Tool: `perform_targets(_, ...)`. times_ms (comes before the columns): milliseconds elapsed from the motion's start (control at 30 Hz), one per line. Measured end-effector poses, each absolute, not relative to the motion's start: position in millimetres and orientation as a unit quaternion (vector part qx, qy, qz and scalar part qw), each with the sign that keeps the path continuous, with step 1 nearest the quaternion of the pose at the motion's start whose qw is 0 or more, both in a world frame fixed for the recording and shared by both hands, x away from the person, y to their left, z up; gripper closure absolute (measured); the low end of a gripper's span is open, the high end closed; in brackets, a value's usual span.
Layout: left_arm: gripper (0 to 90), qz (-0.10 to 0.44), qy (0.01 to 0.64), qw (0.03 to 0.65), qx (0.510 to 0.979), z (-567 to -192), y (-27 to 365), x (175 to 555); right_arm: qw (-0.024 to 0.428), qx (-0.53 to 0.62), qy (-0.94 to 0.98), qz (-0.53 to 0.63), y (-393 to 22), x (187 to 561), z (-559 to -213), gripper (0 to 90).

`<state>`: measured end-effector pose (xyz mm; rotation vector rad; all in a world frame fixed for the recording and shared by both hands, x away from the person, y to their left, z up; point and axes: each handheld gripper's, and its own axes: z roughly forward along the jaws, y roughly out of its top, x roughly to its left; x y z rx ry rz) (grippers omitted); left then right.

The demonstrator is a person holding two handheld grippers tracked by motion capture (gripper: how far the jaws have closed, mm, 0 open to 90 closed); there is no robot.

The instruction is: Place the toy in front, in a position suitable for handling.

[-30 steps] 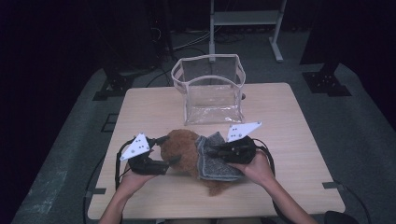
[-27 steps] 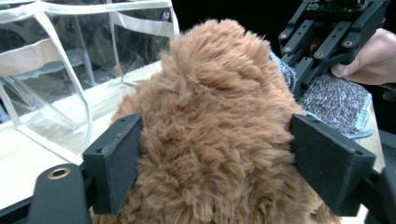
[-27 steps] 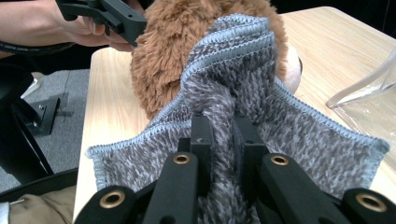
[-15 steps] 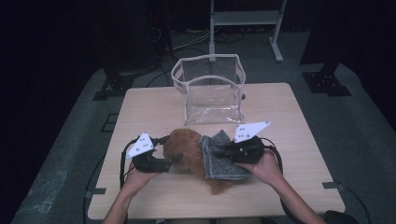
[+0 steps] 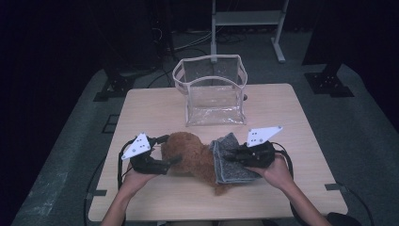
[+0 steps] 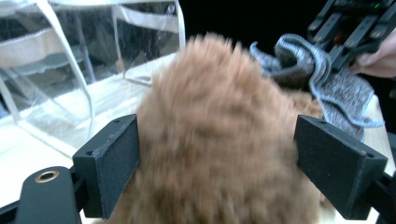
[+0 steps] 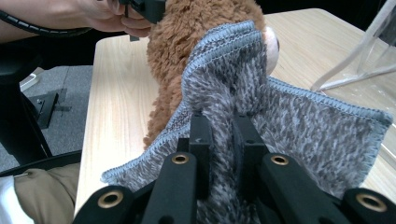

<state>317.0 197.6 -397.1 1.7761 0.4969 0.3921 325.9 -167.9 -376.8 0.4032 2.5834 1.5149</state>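
Mid-table, before the clear bag (image 5: 212, 92): the brown plush toy (image 5: 190, 155) looked soft and light, best taken round its body. My left gripper (image 6: 217, 163), jaws just opening, stood spread astride it; my right gripper (image 7: 223, 140) pinched the limp grey cloth (image 7: 299, 126) draped against the toy.

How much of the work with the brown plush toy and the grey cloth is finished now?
Done: nothing is packed; the clear plastic bag stands empty. In hand: the right claw pinches the grey knitted cloth draped on the brown plush toy; the left claw, just opening, straddles it. Left: probably wrapping and bagging.
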Motion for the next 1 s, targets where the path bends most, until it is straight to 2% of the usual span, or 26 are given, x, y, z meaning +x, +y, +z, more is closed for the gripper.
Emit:
perform_targets(133, 16.2, 0.161, 0.210, 0.567, 0.780, -408.8, 193.3, 315.4, 0.064, 0.137, 0.852, 0.501, -162.6, 334.9, -376.9, 80.2)
perform_targets(200, 22.3, 0.146, 0.210, 0.570, 0.781, -413.5, 198.7, 313.0, 0.068, 0.145, 0.851, 0.501, -161.4, 340.7, -377.5, 80.2)
perform_targets(267, 23.7, 0.136, 0.211, 0.563, 0.788, -417.6, 201.8, 309.7, 0.071, 0.154, 0.848, 0.502, -162.4, 346.4, -378.1, 80.1)
perform_targets(367, 23.7, 0.136, 0.219, 0.558, 0.789, -423.8, 201.4, 306.2, 0.068, 0.163, 0.844, 0.506, -165.1, 349.0, -378.8, 79.8)
perform_targets(600, 21.5, 0.139, 0.239, 0.560, 0.781, -429.3, 201.8, 303.6, 0.075, 0.163, 0.850, 0.495, -184.2, 328.0, -380.7, 79.6)
perform_targets(767, 17.6, 0.153, 0.240, 0.567, 0.773, -424.0, 202.5, 305.2, 0.049, 0.188, 0.852, 0.486, -198.2, 328.1, -402.6, 79.6)
perform_targets(900, 15.8, 0.160, 0.224, 0.570, 0.774, -417.6, 198.0, 308.7, 0.043, 0.192, 0.846, 0.495, -198.7, 333.2, -404.8, 79.6)
perform_targets(967, 17.1, 0.149, 0.222, 0.564, 0.781, -417.5, 193.9, 312.7, 0.043, 0.187, 0.846, 0.497, -194.6, 335.5, -401.9, 79.6)
perform_targets(1000, 22.0, 0.144, 0.219, 0.555, 0.789, -419.6, 190.2, 314.2, 0.043, 0.183, 0.845, 0.500, -191.2, 336.5, -400.2, 79.6)
